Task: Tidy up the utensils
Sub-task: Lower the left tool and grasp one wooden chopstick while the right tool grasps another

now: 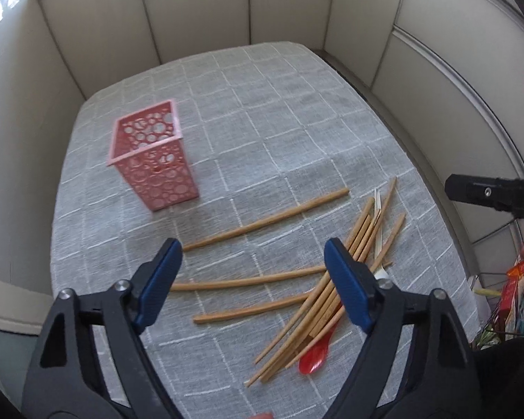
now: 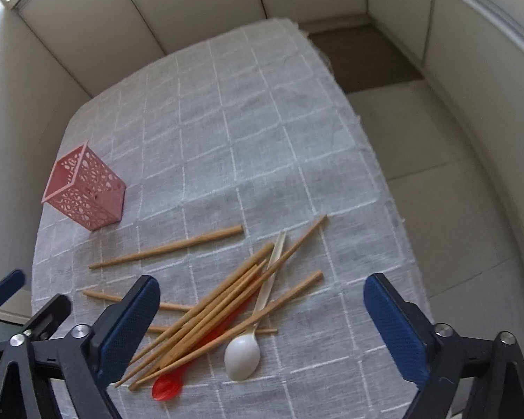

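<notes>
Grey checked tablecloth carries scattered chopsticks near right; pink holder stands far left (apparently unfilled). Left gripper and right gripper hover spread, holding nothing. First pick-up likely pending: close on one stick.

A pink square holder with round cut-out holes stands upright at about 9 o'clock on the worktop. A heap of wooden chopsticks lies crossed at 6 o'clock, most slanting toward 1 o'clock. One single chopstick lies apart, between holder and heap. A white plastic spoon rests in the heap, bowl nearest. A red spoon lies partly under the sticks.
</notes>
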